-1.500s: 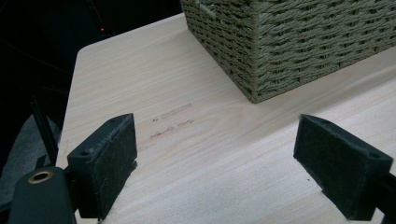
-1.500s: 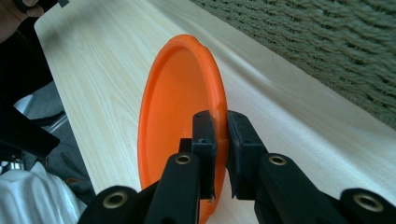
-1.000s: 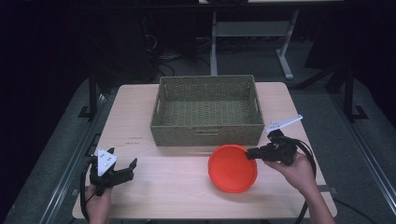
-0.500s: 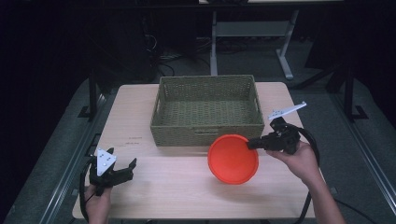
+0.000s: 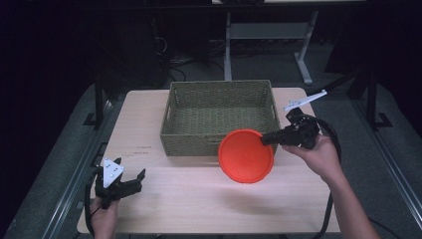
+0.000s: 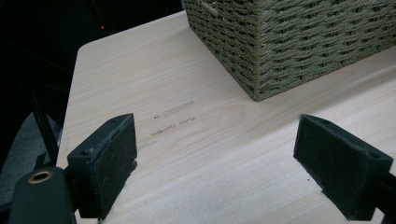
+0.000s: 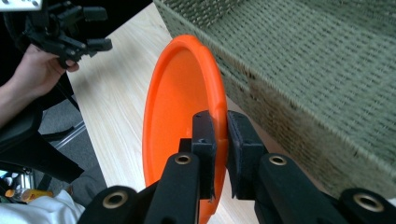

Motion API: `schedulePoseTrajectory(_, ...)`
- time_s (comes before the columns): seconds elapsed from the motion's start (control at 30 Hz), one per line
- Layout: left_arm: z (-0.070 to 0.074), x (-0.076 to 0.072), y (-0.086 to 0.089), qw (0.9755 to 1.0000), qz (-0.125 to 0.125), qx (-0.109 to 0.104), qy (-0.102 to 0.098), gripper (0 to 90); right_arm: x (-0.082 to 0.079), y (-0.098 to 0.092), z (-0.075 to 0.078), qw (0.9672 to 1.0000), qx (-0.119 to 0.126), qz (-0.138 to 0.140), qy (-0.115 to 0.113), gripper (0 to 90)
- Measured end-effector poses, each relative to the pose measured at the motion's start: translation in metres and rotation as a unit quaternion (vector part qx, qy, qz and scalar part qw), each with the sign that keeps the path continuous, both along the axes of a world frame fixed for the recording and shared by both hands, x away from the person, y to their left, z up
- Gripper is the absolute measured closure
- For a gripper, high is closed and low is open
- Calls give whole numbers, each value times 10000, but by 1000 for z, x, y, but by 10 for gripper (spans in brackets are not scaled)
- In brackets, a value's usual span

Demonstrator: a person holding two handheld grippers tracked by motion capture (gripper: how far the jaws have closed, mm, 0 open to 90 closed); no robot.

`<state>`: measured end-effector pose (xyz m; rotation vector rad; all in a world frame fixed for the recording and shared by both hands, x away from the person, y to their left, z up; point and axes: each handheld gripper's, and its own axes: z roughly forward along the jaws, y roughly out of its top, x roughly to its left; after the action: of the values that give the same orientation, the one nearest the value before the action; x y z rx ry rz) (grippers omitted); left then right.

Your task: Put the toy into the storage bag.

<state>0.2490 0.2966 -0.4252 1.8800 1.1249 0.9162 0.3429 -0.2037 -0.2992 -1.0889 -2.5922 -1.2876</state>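
The right tool (image 5: 265, 139) has lifted the orange plate (image 5: 246, 156) higher, clamping its rim beside the basket (image 5: 217, 118). The left tool (image 5: 132, 180) rests released on the counter (image 5: 199, 199).

Left gripper (image 5: 130, 181): held low at about 8 o'clock of the high view, near the person's edge. Left hand (image 5: 103, 215) wraps the handle from below; grey plate on top faces up. Jaws point toward 3 o'clock and stand wide apart; in the left gripper view both pads (image 6: 112, 158) are separated, nothing between them.

Right gripper (image 5: 265, 140): at about 3 o'clock, raised. Right hand (image 5: 321, 158) grips the handle, forearm entering from 5 o'clock. Jaws point toward 9 o'clock. In the right gripper view the two pads (image 7: 204, 135) are pressed close together, clamping a thin edge.
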Motion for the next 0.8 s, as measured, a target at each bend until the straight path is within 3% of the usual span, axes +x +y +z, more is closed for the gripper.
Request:
schedulePoseTrajectory(0.27, -1, 0, 1, 10000, 28, -59, -13, 128, 7, 0, 18, 10000, 46, -47, -49, 822)
schedulePoseTrajectory(0.67, 0, 0, 0, 10000, -26, 21, 8, 128, 22, 0, 38, 9997, 127, -200, -86, 822)
schedulePoseTrajectory(0.8, 0, 0, 2, 10000, 46, -68, -12, 128, 29, 4, 49, 9996, 143, -218, -116, 822)
